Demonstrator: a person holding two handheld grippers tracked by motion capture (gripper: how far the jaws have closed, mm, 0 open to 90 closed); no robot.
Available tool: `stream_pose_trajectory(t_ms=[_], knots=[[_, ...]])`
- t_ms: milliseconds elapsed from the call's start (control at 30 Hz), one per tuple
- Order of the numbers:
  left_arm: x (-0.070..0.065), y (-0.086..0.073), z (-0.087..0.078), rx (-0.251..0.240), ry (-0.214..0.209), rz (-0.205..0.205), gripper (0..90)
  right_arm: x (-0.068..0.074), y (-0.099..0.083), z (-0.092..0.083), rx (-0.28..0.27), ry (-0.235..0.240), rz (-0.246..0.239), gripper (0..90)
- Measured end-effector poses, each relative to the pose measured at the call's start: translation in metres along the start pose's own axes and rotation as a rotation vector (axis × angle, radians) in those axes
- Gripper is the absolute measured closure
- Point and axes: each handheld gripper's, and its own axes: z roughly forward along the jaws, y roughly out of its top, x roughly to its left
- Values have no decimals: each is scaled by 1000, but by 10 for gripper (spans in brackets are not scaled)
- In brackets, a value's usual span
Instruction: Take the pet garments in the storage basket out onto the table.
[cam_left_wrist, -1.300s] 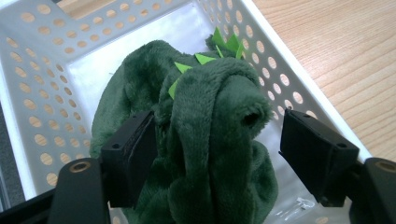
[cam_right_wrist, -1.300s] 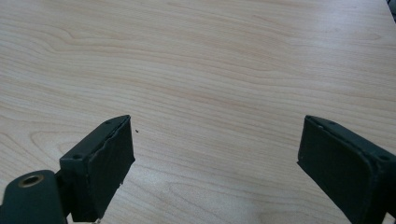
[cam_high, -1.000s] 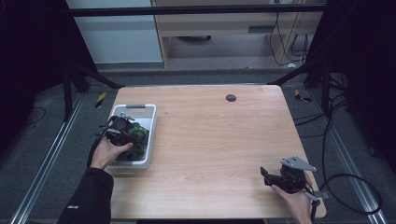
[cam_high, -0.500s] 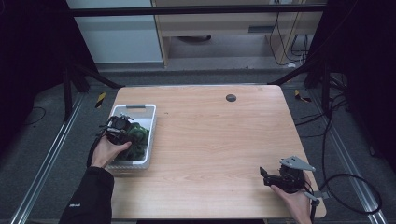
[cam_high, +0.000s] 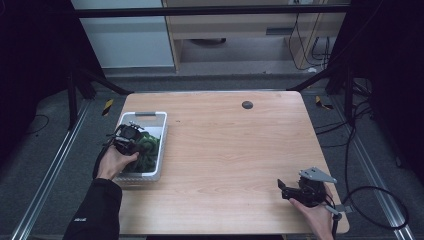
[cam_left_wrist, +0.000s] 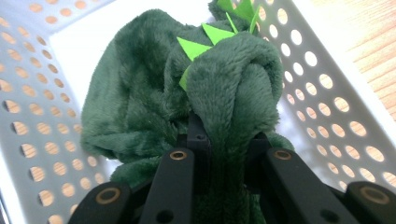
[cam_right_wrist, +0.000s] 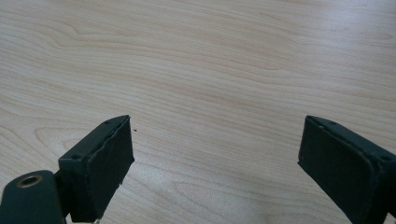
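Left hand-held gripper (cam_high: 134, 136) sat over the white perforated basket (cam_high: 161, 131) at the desk's (cam_high: 235, 150) left edge, jaws clamped on a fold of the dark green plush toy (cam_left_wrist: 219, 93). In the left gripper view, plush fabric bulged up between the 2 black jaws; bright green felt spikes (cam_left_wrist: 205, 37) ran along the toy's top. The toy lay inside the basket, bulk toward the near half, white floor bare at the far end.

Versus 1.0 s and 0.5 s earlier: left hand (cam_high: 116, 161) and gripper held the same spot over the basket; no clear lift of the toy could be made out. Basket position unchanged.

Right hand-held gripper (cam_high: 292, 190) rested at the desk's near right corner, jaws spread wide apart with bare wood grain between them, touching nothing. It had not moved across the 3 frames. Small dark disc (cam_high: 247, 104) remained near the far edge.
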Motion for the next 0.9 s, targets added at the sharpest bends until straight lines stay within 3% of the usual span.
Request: stream_pose_trajectory(t_ms=[433,900], knots=[[1,-4,-31,-65,3,7,794,0,0,-1,0,2,8,100],[-2,-5,-69,-105,11,53,795,0,0,-1,-6,-4,1,98]])
